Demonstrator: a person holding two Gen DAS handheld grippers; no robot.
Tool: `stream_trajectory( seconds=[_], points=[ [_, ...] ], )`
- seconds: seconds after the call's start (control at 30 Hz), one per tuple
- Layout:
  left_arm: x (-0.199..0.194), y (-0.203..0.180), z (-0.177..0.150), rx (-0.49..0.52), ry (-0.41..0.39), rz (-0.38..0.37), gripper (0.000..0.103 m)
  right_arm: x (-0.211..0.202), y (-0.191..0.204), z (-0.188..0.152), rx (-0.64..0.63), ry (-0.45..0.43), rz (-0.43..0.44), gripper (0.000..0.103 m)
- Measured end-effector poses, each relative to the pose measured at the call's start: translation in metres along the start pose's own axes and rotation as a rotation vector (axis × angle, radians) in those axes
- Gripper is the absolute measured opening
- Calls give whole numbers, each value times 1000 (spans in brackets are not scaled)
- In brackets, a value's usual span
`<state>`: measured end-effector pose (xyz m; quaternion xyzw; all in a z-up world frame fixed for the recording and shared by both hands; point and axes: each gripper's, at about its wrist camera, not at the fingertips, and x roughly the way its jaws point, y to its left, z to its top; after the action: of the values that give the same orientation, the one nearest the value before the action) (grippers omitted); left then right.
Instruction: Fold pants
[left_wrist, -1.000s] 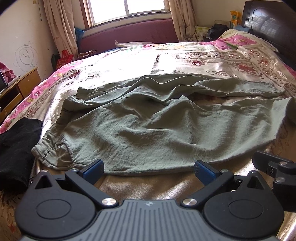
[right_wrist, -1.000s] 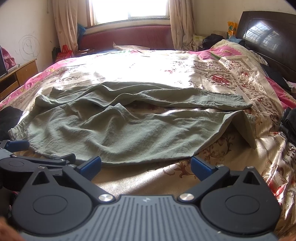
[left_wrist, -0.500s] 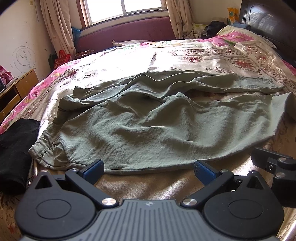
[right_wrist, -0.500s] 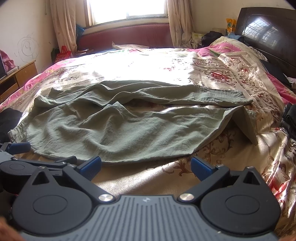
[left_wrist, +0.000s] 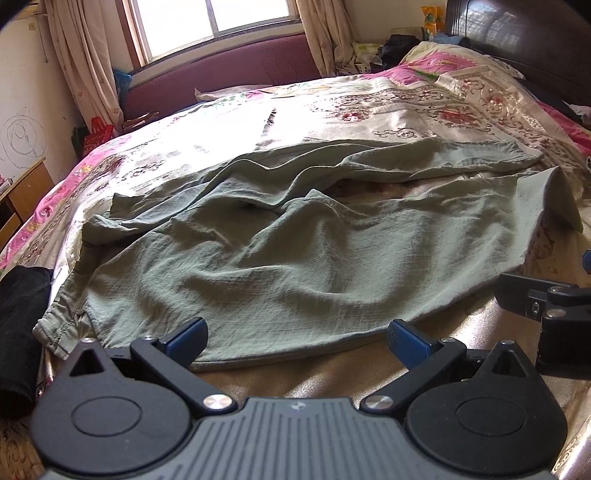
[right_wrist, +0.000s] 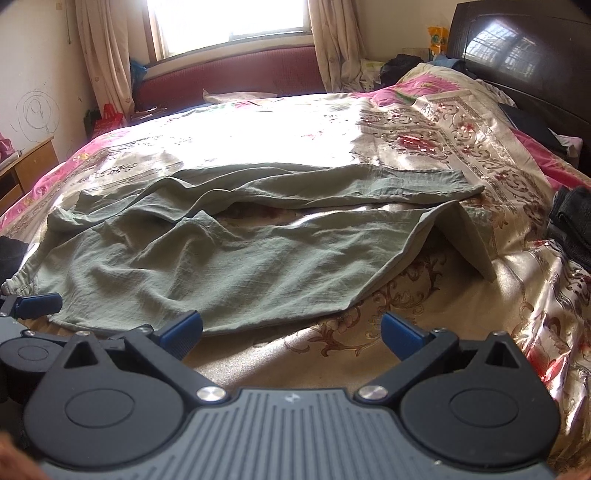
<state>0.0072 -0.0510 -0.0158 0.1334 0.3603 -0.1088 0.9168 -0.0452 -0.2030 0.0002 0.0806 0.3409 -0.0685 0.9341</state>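
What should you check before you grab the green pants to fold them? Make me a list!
1. Left gripper open and empty: ok, jaws spread wide.
2. Right gripper open and empty: ok.
3. Green pants lying flat: not ok, wrinkled, with the near leg's cuff flipped up like a tent.
4. Near edge of the pants within reach: ok, the hem lies just ahead of both grippers.
5. Nothing on top of the pants: ok; the black garment lies beside the waistband, though whether it touches cannot tell.
6. Both legs lined up: not ok, bedspread shows between them.
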Motion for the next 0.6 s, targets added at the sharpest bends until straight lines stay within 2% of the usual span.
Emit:
stream_trajectory(
  seconds=[0.17, 0.43, 0.6],
  points=[
    [5, -15, 10, 30, -4, -41, 103, 2, -19, 5, 23, -9, -31, 102],
    [17, -54, 27, 97, -27, -115, 103, 5, -85, 18, 168, -9, -104, 102],
    [25, -84, 37, 159, -48, -160, 103, 15, -132, 24, 356, -11, -50, 102]
  ],
)
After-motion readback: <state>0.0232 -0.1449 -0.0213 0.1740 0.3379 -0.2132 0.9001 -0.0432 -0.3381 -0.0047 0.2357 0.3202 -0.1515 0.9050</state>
